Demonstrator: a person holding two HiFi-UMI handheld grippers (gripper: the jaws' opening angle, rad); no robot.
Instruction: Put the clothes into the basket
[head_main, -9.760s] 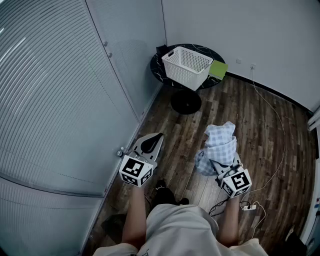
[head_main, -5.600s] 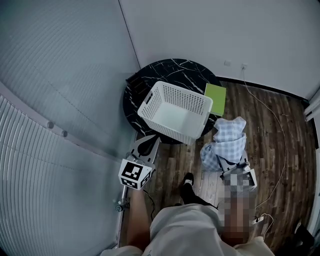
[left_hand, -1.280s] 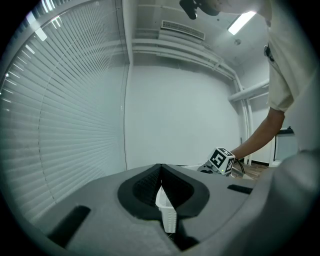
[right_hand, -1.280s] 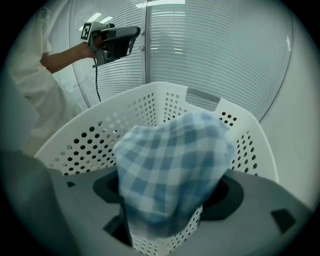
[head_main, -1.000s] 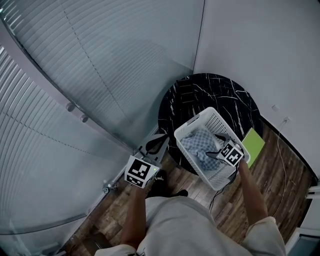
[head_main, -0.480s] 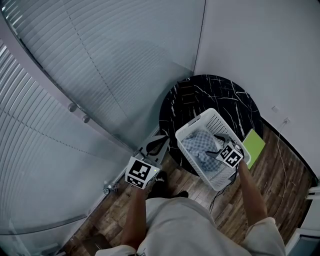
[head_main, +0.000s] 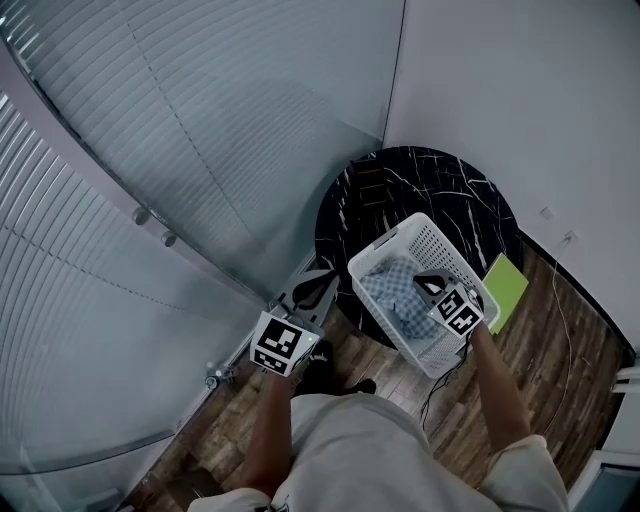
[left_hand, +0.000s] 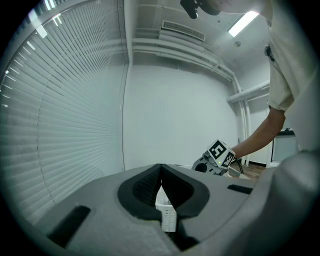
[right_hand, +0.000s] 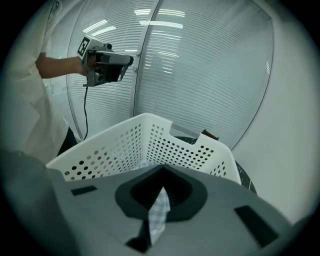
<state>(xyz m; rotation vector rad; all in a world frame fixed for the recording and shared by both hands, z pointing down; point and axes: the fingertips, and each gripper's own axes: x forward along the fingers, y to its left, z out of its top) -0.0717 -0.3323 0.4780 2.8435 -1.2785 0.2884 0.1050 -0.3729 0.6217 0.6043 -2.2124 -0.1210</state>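
Note:
A white perforated basket (head_main: 432, 228) stands on a round black marble table (head_main: 420, 180). A blue checked cloth (head_main: 393, 287) lies inside it. My right gripper (head_main: 428, 281) hovers over the basket's near right part with its jaws shut and nothing between them. In the right gripper view the jaws (right_hand: 162, 172) meet, and the checked cloth (right_hand: 159, 212) shows below them inside the basket (right_hand: 150, 135). My left gripper (head_main: 318, 276) hangs shut and empty, left of the table over the floor. In the left gripper view its jaws (left_hand: 161, 171) meet.
A green flat thing (head_main: 506, 279) lies on the table's right edge beside the basket. A curved wall of slatted blinds (head_main: 150, 150) runs along the left. A white wall closes the corner behind the table. Wooden floor (head_main: 560, 340) and a cable lie to the right.
The right gripper's jaws have closed and it has lifted slightly toward the basket's middle. The checked cloth stays in the basket. The left gripper has hardly moved.

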